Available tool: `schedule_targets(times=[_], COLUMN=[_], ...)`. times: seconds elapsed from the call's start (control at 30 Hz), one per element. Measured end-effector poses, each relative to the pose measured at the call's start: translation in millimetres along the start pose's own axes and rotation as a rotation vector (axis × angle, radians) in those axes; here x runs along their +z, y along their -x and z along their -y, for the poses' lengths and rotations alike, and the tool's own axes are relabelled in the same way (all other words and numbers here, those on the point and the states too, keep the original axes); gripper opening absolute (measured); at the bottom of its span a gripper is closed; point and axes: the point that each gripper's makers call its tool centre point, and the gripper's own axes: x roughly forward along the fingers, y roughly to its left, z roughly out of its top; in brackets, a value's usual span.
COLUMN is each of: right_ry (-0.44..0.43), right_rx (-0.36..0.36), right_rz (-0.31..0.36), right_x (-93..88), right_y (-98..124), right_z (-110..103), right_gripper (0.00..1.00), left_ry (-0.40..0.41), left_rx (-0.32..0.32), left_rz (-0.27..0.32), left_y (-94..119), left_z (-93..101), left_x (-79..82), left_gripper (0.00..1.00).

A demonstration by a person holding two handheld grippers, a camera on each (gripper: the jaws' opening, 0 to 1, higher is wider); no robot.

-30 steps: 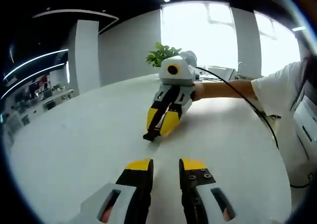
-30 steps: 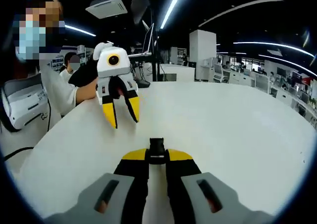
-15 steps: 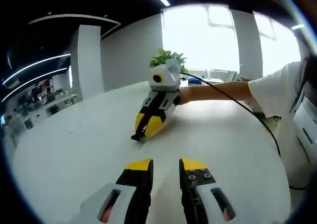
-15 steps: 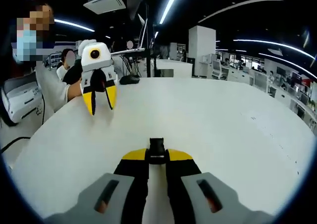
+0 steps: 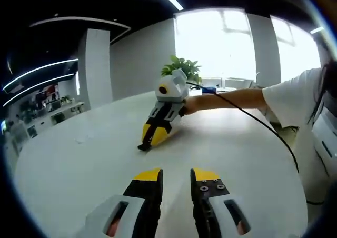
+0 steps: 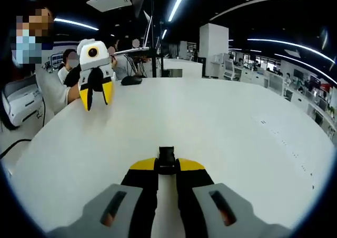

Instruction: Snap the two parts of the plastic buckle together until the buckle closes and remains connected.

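We are drawing the two tools apart over the white worktop (image 6: 247,143). In the right gripper view, the left tool (image 6: 96,98) is appearing smaller and nearer the left edge than one second ago, and its yellow jaws are now standing closer together. In the left gripper view, the right tool (image 5: 146,143) is sitting further off and further left than before, its tips low over the worktop. A black buckle part (image 6: 167,159) is staying clamped between the right tool's jaws, unchanged.

Black buckle (image 6: 167,159) between right tongs' tips
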Motion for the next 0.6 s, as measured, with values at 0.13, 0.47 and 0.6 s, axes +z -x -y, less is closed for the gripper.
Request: schedule_targets(times=[0.13, 0.47, 0.6], right_ry=[0.002, -0.005, -0.006], right_rx=[0.008, 0.014, 0.016], right_rz=[-0.007, 0.010, 0.017], right_x=[-2.2, -2.6, -1.9], right_y=[-1.6, -2.6, -2.2], right_z=[-0.8, -3.5, -4.5], right_gripper=[0.11, 0.12, 0.12], left_ry=[0.001, 0.005, 0.002], left_rx=[0.001, 0.001, -0.001], left_rz=[0.007, 0.008, 0.003], left_y=[1.5, 2.0, 1.3], left_z=[0.3, -0.5, 0.0], left_x=[1.6, 1.8, 0.9], left_gripper=[0.20, 0.19, 0.19])
